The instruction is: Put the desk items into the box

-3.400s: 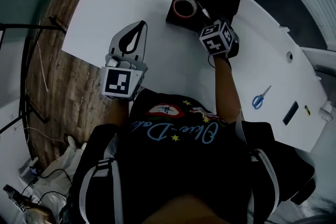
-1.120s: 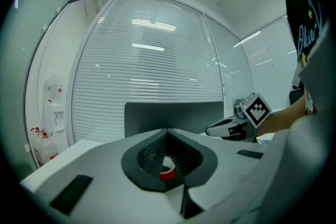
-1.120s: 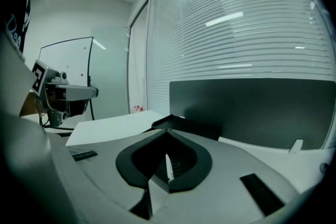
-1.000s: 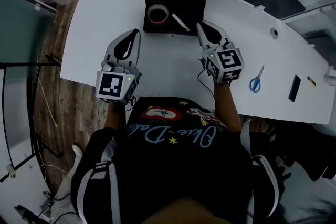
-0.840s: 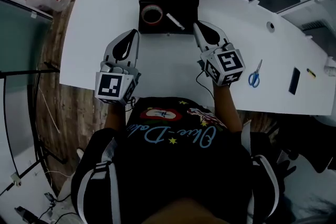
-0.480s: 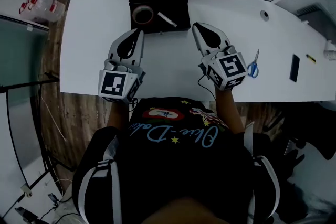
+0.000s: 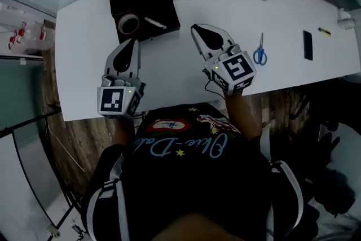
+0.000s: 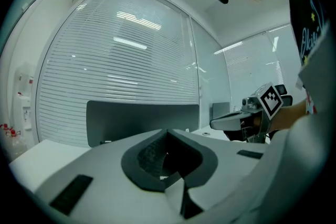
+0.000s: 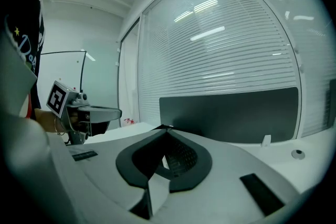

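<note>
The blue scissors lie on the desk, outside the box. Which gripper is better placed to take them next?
Right, most likely. The scissors lie beside the right gripper, on its outer side. The left gripper is further off, near the box, and would have to cross over the right one.

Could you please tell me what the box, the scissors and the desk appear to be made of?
The box is matte black with no glare; it could be cardboard or plastic, and the look leaves that open. The scissors have bright blue handles, probably plastic, and thin pale blades, probably metal. The desk has a smooth, even white top, likely laminate.
</note>
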`<state>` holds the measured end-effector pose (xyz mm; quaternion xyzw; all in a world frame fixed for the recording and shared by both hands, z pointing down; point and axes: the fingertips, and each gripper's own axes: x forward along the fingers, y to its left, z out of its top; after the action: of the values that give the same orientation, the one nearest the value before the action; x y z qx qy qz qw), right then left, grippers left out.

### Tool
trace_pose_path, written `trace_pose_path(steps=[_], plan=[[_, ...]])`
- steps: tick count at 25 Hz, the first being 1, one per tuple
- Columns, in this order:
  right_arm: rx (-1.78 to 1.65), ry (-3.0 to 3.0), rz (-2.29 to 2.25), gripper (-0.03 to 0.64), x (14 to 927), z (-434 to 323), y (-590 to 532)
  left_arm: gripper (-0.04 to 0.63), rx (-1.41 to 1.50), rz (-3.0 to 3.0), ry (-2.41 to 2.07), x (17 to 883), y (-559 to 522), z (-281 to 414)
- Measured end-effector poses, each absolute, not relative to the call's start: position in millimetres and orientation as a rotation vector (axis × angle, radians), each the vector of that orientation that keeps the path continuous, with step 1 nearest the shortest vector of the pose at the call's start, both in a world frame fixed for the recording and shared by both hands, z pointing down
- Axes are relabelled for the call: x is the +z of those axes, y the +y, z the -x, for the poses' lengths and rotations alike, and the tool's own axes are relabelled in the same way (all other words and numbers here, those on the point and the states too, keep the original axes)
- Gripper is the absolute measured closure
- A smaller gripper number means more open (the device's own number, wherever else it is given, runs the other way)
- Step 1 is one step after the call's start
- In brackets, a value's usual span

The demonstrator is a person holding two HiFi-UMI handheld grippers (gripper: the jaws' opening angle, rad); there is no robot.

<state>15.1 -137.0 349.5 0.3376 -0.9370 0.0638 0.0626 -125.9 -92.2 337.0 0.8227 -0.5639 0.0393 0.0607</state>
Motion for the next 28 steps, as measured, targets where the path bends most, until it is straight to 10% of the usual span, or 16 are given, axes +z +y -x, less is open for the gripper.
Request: trace_pose_path(steps=[28], plan=[[0.285, -2.541, -1.582, 0.623, 371, -222, -100, 0.598, 0.137, -2.768, -1.266, 342, -114, -47]])
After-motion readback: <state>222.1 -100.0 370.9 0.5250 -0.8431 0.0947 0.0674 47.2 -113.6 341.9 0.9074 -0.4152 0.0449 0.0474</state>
